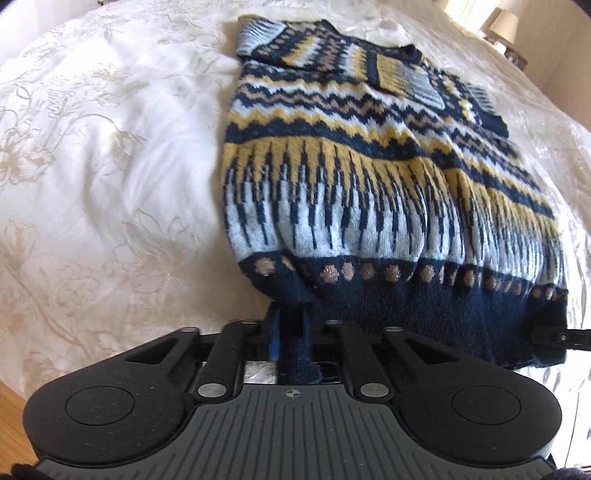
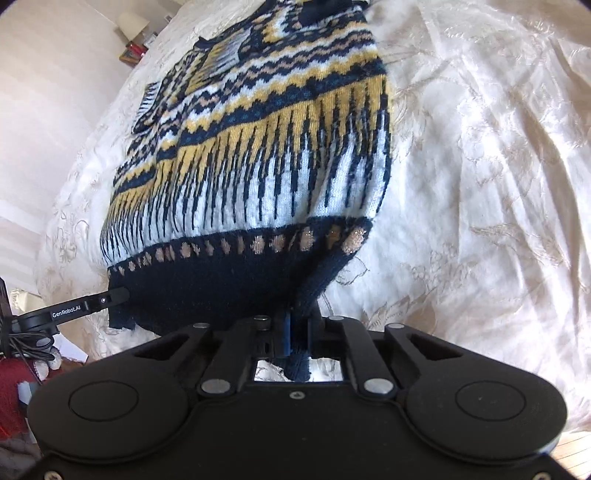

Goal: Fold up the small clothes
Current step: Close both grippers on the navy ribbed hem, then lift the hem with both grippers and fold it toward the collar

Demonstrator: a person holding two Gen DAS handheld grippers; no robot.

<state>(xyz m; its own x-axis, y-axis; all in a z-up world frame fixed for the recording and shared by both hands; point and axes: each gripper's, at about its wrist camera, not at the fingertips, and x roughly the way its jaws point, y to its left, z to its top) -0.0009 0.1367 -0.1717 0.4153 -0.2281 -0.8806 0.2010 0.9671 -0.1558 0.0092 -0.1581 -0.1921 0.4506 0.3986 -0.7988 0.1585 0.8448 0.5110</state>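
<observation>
The patterned knit sweater (image 1: 369, 177) covers the middle of the bed (image 1: 103, 177), so a gripper has open white bedspread to pass over on both long sides of it. Past the far corner, a lamp (image 1: 504, 24) and small items (image 2: 133, 50) stand by the wall.

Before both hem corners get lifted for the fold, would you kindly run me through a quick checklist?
1. Left gripper shut on the navy hem of the patterned navy, yellow and pale blue knitted sweater: ok.
2. Right gripper shut on the hem's other corner: ok.
3. Both sleeves folded in over the body: ok.
4. Sweater lying flat: not ok, it bunches above the hem.
5. White embroidered bedspread free around the sweater: ok.
6. Grip catching both knit layers: cannot tell.
</observation>
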